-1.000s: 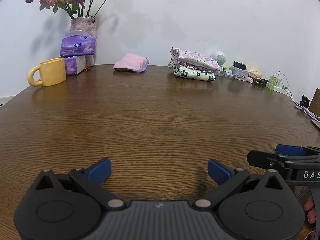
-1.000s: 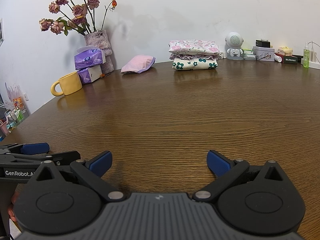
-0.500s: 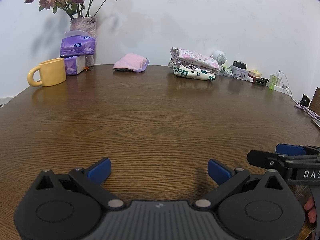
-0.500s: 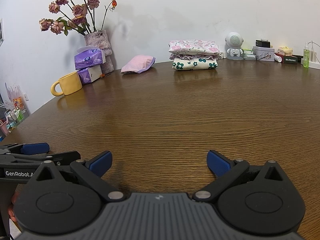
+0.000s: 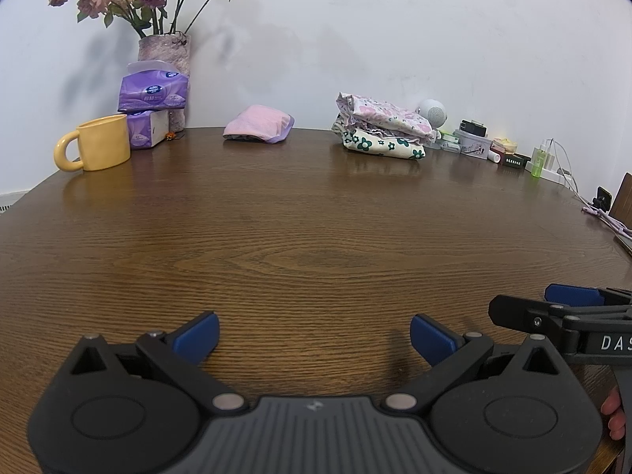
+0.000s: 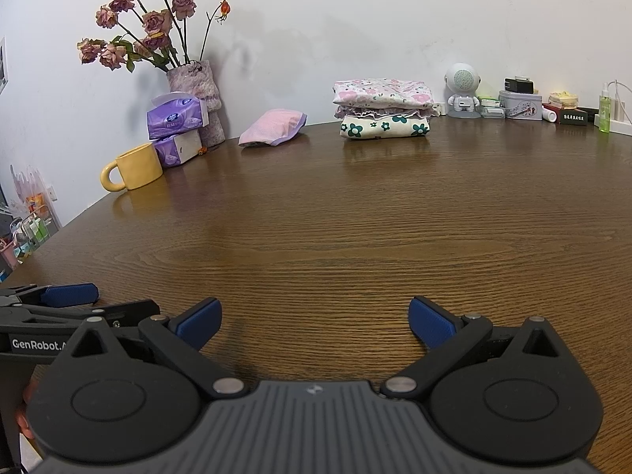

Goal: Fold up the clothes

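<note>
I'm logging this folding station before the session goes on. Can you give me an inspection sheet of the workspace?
Surface: dark brown wooden table, bare in the middle.
Job's things: stack of folded floral clothes and a folded pink cloth, both at the far edge.
Clutter: yellow ceramic mug, two purple tissue packs, vase of dried roses, white robot-shaped speaker, small tins and a green spray bottle.
Grippers: left tongs and right tongs open, holding nothing.
Cables: white cables at the far right.
Surroundings: white wall.
</note>
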